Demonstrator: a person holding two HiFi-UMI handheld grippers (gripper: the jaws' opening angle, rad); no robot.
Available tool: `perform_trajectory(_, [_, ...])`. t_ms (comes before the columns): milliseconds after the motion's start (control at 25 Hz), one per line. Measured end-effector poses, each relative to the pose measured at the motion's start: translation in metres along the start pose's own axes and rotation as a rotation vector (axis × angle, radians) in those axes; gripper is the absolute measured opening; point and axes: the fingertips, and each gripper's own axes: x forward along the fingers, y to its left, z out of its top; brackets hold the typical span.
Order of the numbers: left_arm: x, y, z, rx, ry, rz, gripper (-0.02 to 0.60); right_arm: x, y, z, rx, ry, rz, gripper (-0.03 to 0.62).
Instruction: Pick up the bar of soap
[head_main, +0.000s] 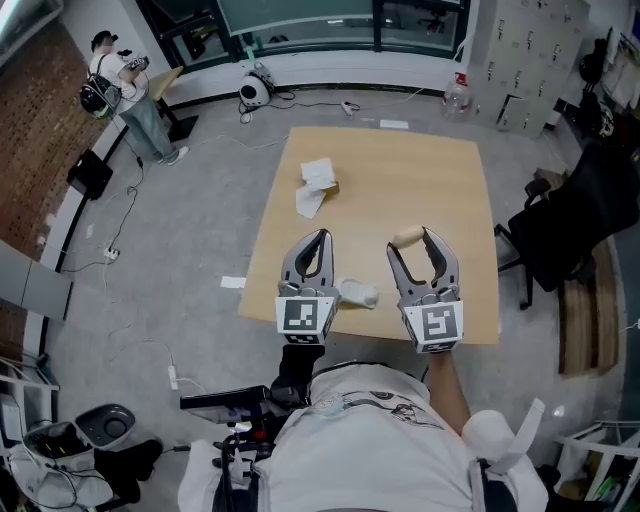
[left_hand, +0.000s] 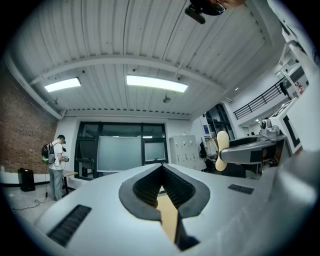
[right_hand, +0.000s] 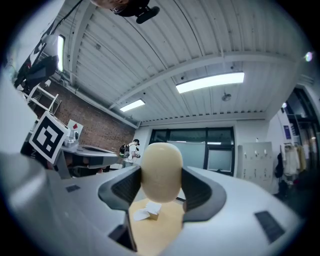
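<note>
Tabletop: pale wood, square. Floor: grey; brick wall.
Bar of soap: cream oval, long axis upright, clamped in right gripper jaws.
Left gripper: jaws together, empty.

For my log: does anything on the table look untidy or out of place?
Slightly: crumpled white paper beside a small box lies loose, and another crumpled white scrap sits near the front edge of the table.

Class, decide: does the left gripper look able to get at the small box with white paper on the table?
Probably yes: bare table separates the left gripper from the box; its shut jaws must open first.
</note>
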Motion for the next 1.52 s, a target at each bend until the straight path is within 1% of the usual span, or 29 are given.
perform_trajectory(440, [0.000, 0.006, -0.010, 0.002, 0.022, 0.011, 0.003, 0.004, 0.002, -0.005, 0.006, -0.007, -0.006, 0.245])
perform_trajectory(680, [0.000, 0.005, -0.009, -0.001, 0.027, 0.002, 0.003, 0.004, 0.003, -0.004, 0.000, -0.001, -0.013, 0.245])
perform_trajectory(1520, [0.001, 0.008, -0.012, -0.022, 0.036, 0.019, 0.003, 0.006, 0.001, -0.009, -0.006, 0.000, -0.018, 0.245])
